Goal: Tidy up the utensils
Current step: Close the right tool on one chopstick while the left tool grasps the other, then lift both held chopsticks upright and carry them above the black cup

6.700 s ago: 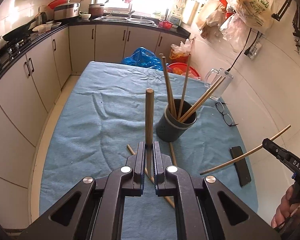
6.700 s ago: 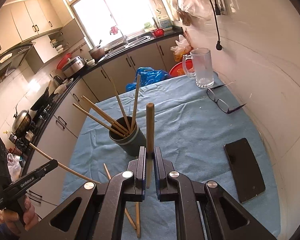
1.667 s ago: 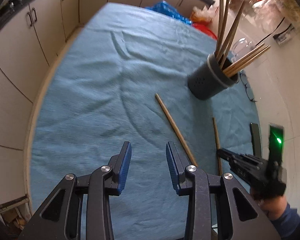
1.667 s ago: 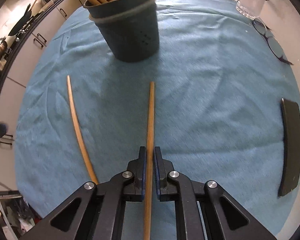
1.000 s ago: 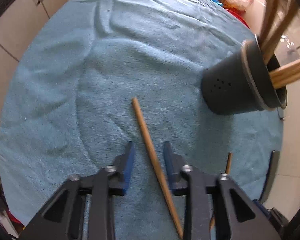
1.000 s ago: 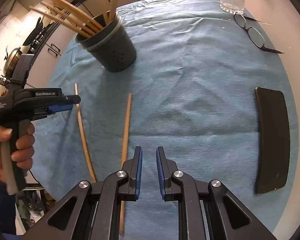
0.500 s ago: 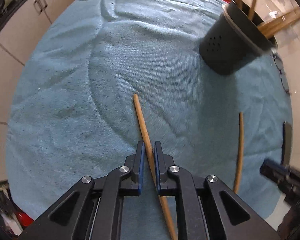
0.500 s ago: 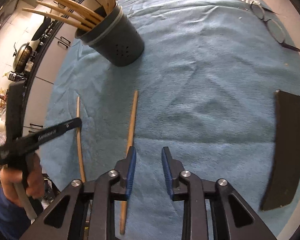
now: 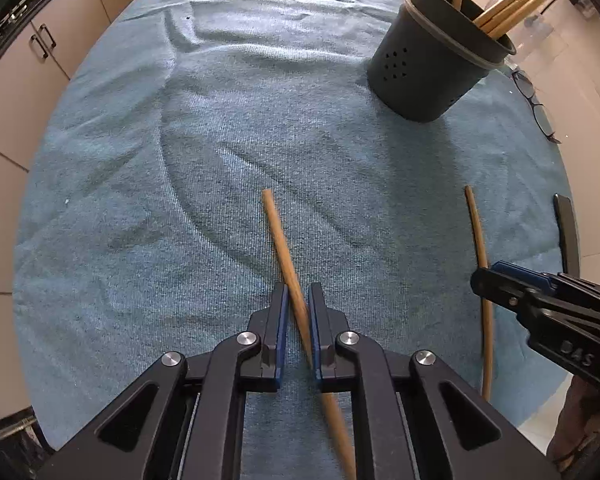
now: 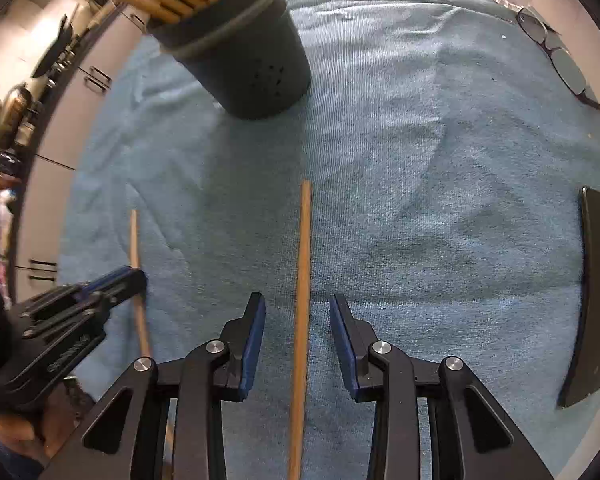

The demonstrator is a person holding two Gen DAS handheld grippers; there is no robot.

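Two loose chopsticks left on the cloth, one under each of my tools.

Nearest, my left gripper (image 9: 298, 308) pinches a thick brown wooden chopstick (image 9: 278, 236) lying flat, gripped partway along so it should lift level. My right gripper (image 10: 298, 320) stands spread, straddling a second straight wooden chopstick (image 10: 303, 256) without touching it, lined up so the pads can close across it. Both sticks point away towards the dark grey perforated plastic holder (image 10: 252, 72), standing farther off on the blue towel (image 10: 440, 168) and already holding several chopsticks. At far right lie a black phone (image 10: 596, 300) and spectacles (image 10: 556, 52).
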